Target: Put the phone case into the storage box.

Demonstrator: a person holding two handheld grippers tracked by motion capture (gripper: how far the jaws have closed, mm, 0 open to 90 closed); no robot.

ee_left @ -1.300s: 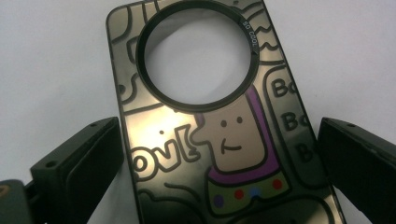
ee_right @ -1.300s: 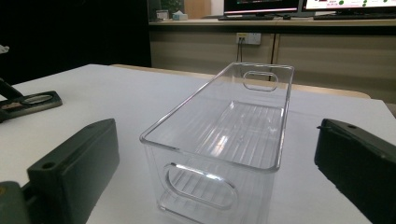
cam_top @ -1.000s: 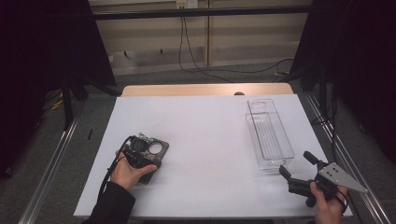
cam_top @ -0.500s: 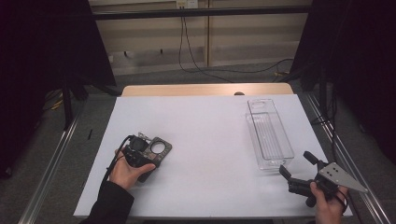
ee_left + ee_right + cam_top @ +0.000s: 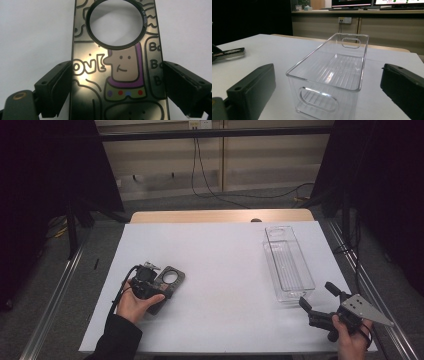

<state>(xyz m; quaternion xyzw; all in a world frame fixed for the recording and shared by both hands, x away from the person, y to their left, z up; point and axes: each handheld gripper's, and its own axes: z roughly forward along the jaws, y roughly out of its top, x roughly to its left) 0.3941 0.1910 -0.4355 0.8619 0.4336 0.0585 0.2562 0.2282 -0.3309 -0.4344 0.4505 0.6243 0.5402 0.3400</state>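
I see my left gripper point(image 5: 117, 82) straddling a dark cartoon-printed plate point(image 5: 117, 75) at the counter's point(image 5: 220, 255) near left, jaws apart. My right gripper point(image 5: 329, 92), jaws spread, faces the clear bin point(image 5: 332, 75).

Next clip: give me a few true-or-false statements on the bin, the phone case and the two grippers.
1. The clear bin is empty. True.
2. The phone case lies inside the bin. False: it lies on the white table, far from the bin.
3. The left gripper has its fingers on either side of the phone case. True.
4. The right gripper is shut on the bin. False: its fingers stand open, short of the bin's near end.
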